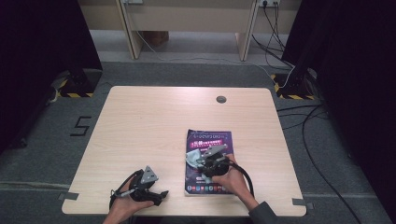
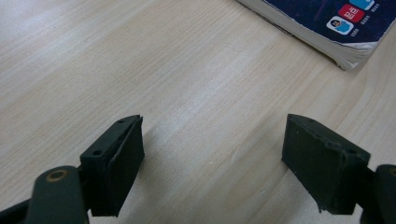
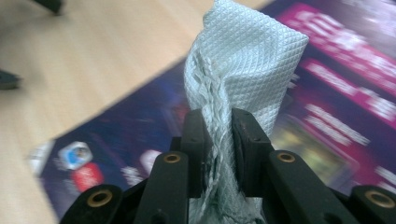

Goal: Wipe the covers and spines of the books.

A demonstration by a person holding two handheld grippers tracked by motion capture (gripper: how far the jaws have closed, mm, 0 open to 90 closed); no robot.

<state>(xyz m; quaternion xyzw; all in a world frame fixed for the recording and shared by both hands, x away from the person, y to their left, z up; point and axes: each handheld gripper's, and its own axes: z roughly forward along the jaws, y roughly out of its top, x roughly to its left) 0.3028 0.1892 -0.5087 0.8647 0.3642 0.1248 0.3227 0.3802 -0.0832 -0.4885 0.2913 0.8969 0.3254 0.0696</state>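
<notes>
1. Cloth [image 3: 243, 70], pale and waffle-textured, sits bunched and pinched between the pressed jaws of the right gripper [image 3: 219, 135], low over the book cover, likely for wiping it.
2. Book [image 1: 208, 163] lies flat at the table's [image 1: 140, 121] five o'clock area.
3. Left gripper [image 2: 212, 158] rests at seven o'clock, jaws spread wide over bare wood, holding nothing, apparently kept clear of the work.

One purple book [image 1: 209, 161], one pale green cloth [image 1: 194, 156] and two handheld grippers, left [image 1: 156, 193] and right [image 1: 201, 161], occupy one wooden surface [image 1: 149, 121].
</notes>
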